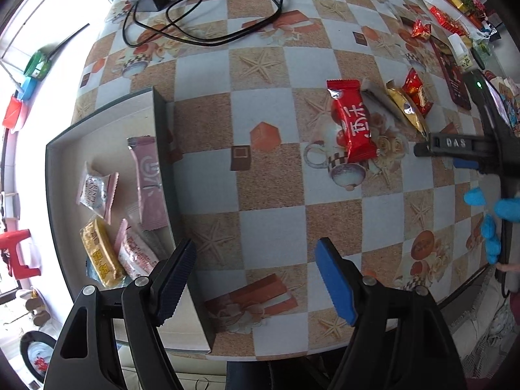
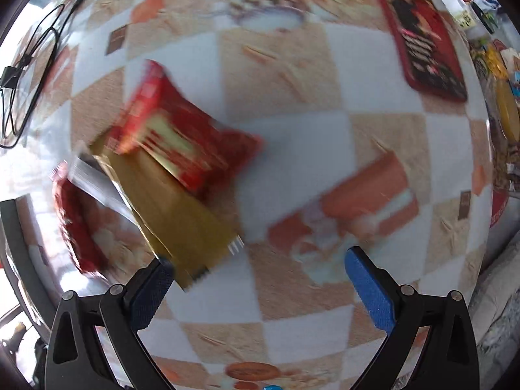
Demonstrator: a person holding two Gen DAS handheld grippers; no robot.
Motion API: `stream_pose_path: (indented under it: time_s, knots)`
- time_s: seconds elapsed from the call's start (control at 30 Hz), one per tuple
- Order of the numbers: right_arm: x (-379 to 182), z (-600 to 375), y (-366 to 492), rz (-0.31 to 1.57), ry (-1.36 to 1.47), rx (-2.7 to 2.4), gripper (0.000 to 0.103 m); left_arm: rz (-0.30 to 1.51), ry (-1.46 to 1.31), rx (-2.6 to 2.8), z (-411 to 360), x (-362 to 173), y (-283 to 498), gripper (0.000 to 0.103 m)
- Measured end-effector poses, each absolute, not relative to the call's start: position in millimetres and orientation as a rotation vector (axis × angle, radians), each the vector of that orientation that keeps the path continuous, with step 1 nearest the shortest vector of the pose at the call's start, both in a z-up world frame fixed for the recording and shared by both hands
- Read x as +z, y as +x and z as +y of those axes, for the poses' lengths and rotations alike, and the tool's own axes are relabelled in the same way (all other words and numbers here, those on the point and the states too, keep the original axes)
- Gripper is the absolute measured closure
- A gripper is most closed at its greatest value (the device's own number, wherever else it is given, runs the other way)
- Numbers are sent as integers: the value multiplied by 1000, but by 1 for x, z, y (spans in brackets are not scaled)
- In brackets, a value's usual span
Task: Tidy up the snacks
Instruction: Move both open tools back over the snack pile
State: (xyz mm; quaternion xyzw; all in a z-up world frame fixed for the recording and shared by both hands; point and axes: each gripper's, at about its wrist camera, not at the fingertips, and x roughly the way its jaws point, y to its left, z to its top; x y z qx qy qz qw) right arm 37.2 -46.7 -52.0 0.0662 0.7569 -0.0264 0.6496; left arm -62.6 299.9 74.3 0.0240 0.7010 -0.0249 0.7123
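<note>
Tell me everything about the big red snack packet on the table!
The red snack packet is a shiny pillow-shaped wrapper with crimped ends and white characters printed on it. It lies flat and unopened on the checkered tablecloth, over a teacup picture, outside the box. Its upper right edge meets a silvery wrapper; no gripper touches it.

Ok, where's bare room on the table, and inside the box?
Widest bare patch: between the box wall and the red packet, up to the cable. Inside the box, the far corner above the pink packet is free. Crowded: the snack cluster by the gold packet and the right gripper.
</note>
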Motion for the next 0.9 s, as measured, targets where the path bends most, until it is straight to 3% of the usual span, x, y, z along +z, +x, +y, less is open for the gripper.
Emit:
stream_pose_path:
  time_s: [0.7,0.9]
  knots:
    - [-51,-132,-26,1690,105,-16,0,1652,-69,-60,219,8,45,24]
    - [-58,-104,-27,1673,100,-18,0,1663,-34,-1,211,-7,58,24]
